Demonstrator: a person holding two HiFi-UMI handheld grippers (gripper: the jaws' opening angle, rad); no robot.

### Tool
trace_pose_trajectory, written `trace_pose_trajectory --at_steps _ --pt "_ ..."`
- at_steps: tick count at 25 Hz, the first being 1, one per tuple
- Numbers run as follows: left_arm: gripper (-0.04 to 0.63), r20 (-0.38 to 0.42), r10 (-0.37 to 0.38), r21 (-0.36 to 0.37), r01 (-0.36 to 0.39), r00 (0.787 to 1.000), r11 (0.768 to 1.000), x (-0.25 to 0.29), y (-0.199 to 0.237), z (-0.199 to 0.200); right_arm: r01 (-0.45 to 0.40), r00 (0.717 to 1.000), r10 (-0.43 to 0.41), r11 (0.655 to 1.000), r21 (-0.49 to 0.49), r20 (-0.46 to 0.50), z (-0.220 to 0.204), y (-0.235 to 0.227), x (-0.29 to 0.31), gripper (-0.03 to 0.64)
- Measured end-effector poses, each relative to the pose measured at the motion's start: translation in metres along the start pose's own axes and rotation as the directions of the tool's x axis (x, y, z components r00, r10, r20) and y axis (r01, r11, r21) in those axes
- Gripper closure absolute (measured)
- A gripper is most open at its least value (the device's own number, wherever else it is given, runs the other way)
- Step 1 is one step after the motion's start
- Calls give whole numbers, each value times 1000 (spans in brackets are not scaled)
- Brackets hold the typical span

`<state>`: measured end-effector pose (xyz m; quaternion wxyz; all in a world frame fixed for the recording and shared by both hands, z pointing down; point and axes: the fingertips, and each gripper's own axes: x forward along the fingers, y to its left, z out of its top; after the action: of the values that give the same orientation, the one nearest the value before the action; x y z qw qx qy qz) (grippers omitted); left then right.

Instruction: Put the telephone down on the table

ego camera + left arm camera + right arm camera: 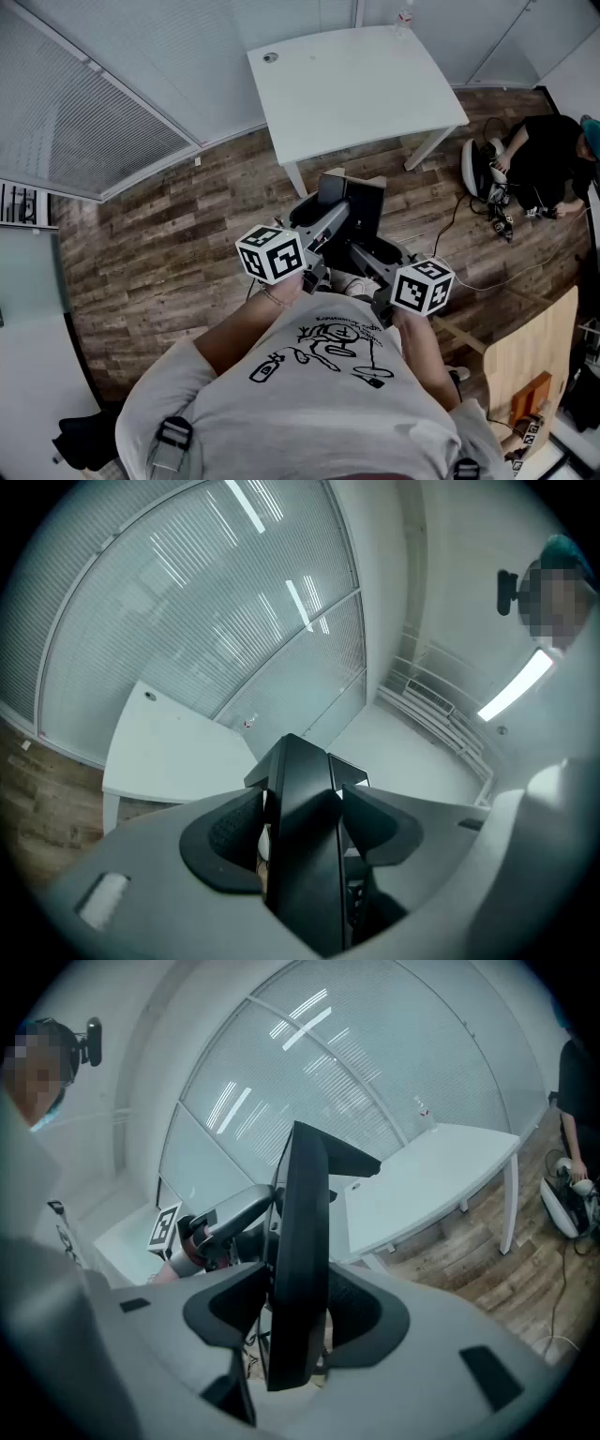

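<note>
Currently the telephone (354, 208), a black flat-sided unit, hangs in the air in front of the person's chest, carried between 2 tools and well short of the white worktop (375, 94). The left hand-held gripper (305, 827) has its jaws spread wide and pressed on one edge of the telephone, the dark pads touching the black body on both sides. The right hand-held gripper (298, 1314) clamps another edge in the same way, with its jaws a little less spread, and the telephone stands upright between its pads. In the head view both tools point forward and slightly down, meeting at the telephone from the left and the right.

Below the telephone lies only the wood floor (169, 253); the worktop stands further ahead, and its top looks bare apart from a small round fitting near the far left corner. Another person (548, 155) sits on the floor off to the right, well apart from the path.

By my reading, the step in hand is the carry: the telephone is gripped and lifted but not yet over the worktop. The next move calls for walking or reaching forward until it is above the white surface, lowering both tools together so that it stays level, then letting it touch down before either set of jaws lets go
</note>
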<state>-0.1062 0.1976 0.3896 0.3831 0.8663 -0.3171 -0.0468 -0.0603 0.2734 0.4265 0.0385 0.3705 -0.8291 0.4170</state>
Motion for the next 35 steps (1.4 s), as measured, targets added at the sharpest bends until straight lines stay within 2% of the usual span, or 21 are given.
trace_pose_trajectory --at_steps 18,27,35 --pt "344 -8 2 -12 -3 1000 1000 13 17 12 6 1000 -6 1000 -3 -10 14 -9 17 425" --pt "345 -7 27 -6 -27 1000 1000 58 23 23 -21 1000 21 1000 10 -13 45 -45 19 426" --pt "344 2 62 -4 -62 998 998 137 24 39 -44 999 45 999 18 -28 100 -107 12 425"
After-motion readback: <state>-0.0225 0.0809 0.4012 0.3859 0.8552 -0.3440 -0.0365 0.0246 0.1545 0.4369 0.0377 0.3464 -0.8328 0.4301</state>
